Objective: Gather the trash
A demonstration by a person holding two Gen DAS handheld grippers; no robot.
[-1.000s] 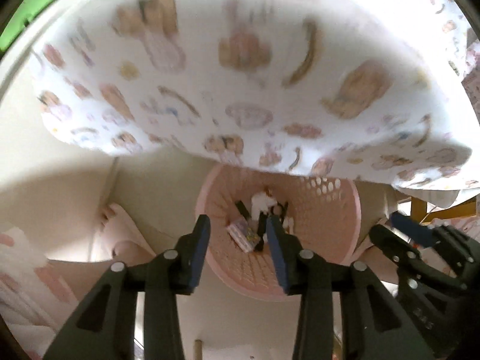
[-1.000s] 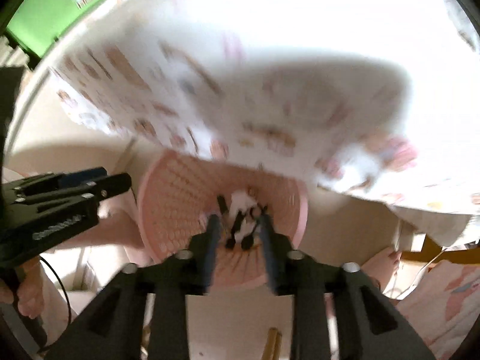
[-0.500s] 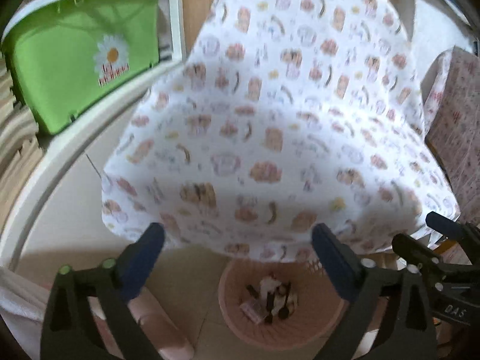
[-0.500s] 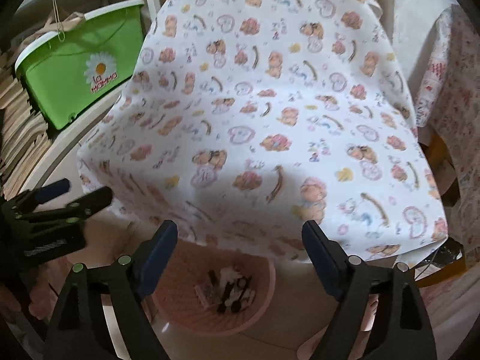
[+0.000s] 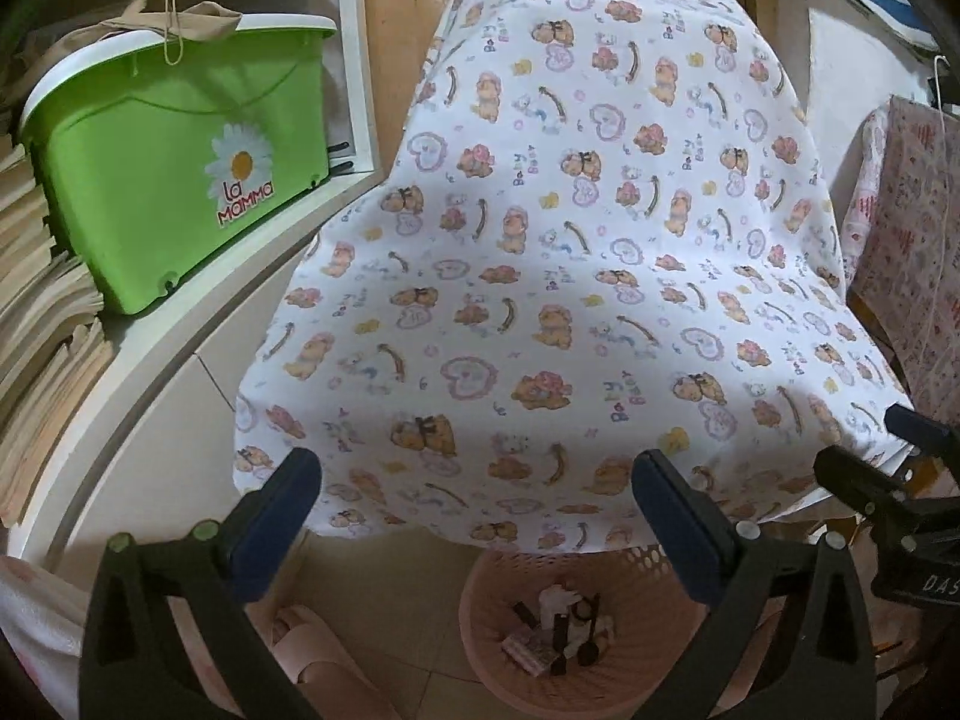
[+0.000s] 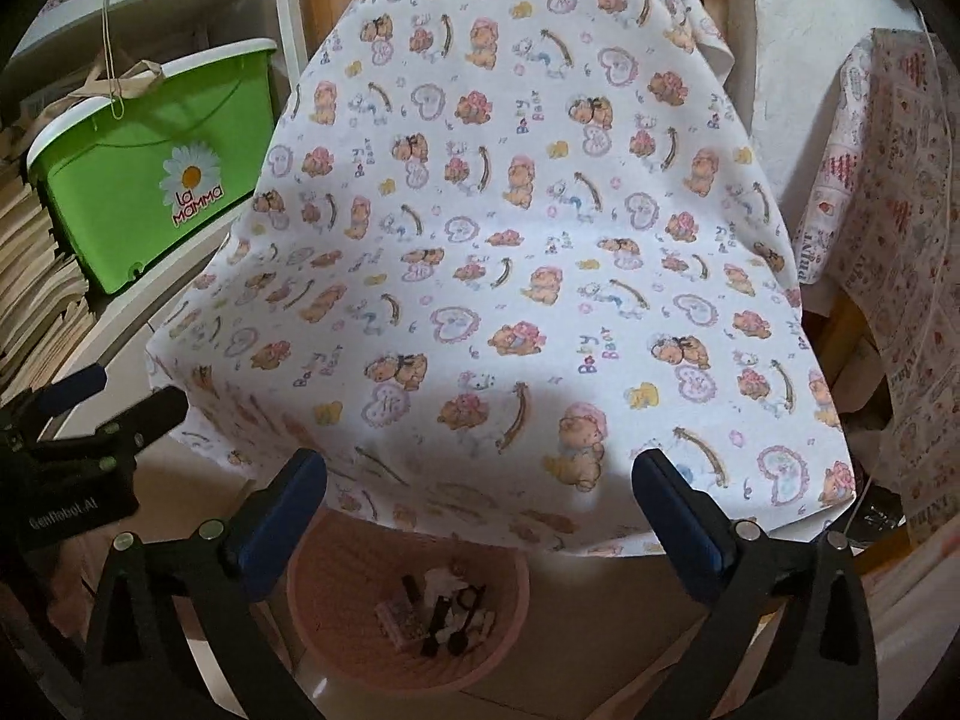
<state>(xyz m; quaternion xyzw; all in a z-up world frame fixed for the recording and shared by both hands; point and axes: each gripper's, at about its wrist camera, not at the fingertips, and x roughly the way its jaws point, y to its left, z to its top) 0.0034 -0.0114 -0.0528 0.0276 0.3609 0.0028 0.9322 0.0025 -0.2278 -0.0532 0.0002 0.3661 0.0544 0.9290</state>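
Both grippers, left [image 5: 477,513] and right [image 6: 480,510], hang wide apart, empty. Below, the pink bin [image 6: 336,636] holds scraps [image 6: 441,606], probably wrappers.

You held both grippers side by side, and both of them pointed forward and a little downward. Your left gripper [image 5: 477,489] had its jaws spread wide, with nothing between the blue pads [image 5: 678,525]. Your right gripper [image 6: 480,489] was opened in the same way, also with nothing between its blue pads [image 6: 282,510]. In the left wrist view, the right gripper [image 5: 900,492] appeared at the right edge, just beside the left one. In the right wrist view, the left gripper [image 6: 84,420] appeared at the left edge, at a similar height.
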